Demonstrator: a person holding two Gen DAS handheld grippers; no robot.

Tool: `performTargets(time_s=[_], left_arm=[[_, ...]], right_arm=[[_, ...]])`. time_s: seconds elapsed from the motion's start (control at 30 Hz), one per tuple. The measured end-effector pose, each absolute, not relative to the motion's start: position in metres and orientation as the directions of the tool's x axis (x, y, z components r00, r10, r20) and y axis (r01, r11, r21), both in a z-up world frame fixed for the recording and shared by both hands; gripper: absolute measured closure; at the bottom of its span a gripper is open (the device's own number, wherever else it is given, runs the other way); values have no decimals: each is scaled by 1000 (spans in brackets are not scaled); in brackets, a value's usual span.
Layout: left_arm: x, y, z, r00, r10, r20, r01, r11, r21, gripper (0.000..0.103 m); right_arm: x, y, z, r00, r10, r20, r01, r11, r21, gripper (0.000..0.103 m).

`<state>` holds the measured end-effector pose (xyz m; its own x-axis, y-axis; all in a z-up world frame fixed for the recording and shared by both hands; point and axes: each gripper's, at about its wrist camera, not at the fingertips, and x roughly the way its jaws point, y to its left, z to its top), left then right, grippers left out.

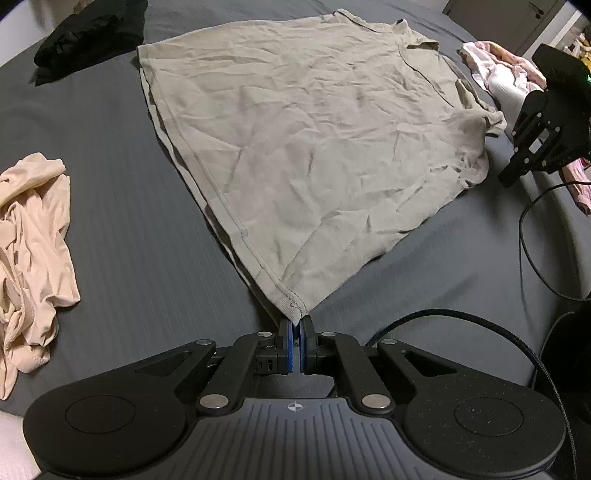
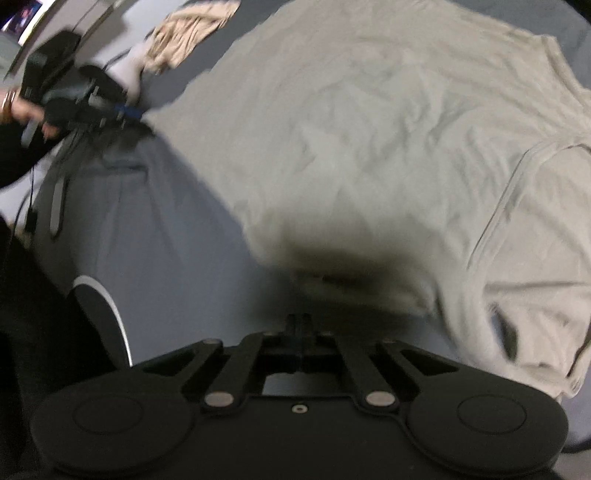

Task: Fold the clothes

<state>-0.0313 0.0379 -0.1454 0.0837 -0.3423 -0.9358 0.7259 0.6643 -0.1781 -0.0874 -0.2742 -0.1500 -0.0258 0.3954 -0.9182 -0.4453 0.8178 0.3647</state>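
Khaki-grey T-shirt (image 1: 314,147) spread flat, wrinkled, on dark grey bed (image 1: 129,240). Left hand-held gripper (image 1: 295,325) clamped on hem corner nearest its camera, cloth fanning away ahead. Right hand-held gripper (image 2: 300,321) pressed together, nothing between its fingers, just short of shirt edge near sleeve. Beige garment (image 1: 33,229) crumpled at left; black garment (image 1: 88,33) beyond.

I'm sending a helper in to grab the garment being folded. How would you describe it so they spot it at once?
On the dark grey bed sheet, look to the middle: the beige T-shirt lies spread flat, one hem corner pinched in the left claw. Unlike the crumpled peach garment, black pile and pink clothes around it, it alone is laid out.
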Motion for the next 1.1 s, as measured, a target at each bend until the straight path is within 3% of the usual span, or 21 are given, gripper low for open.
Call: performTargets(time_s=[0.07,0.13,0.2,0.27,0.53,0.77,1.03,1.1], left_arm=[[-32,38,-145,84,-342,-936,726,664,-177,101],[-31,38,-144,84,-342,-936,727,664,-177,101],[-32,38,-144,85,-343,-936,727,664,-177,101],[-33,38,-145,84,-343,-936,727,663,-178,101],[-33,38,-145,78,-347,-935,727,661,-184,101],[-32,37,-146,76,-346,-935,727,661,-185,101],[-33,37,-144,81,-345,-935,728,661,-181,101],[-33,37,-143,82,-345,-935,729,661,-180,101]], right_arm=[[-91,-272,-153,-32,383,-923,-455,817,355,102],[-88,-272,-150,4,383,-924,-441,830,342,94],[-83,-275,-144,38,396,-918,-430,836,342,60],[-81,-277,-136,75,401,-913,-442,834,330,54],[-68,-281,-147,71,445,-893,-378,841,388,67],[-62,-281,-165,26,498,-867,-318,826,465,101],[-81,-267,-157,-29,476,-879,-463,773,434,102],[-80,-268,-152,-4,459,-889,-475,781,406,88]])
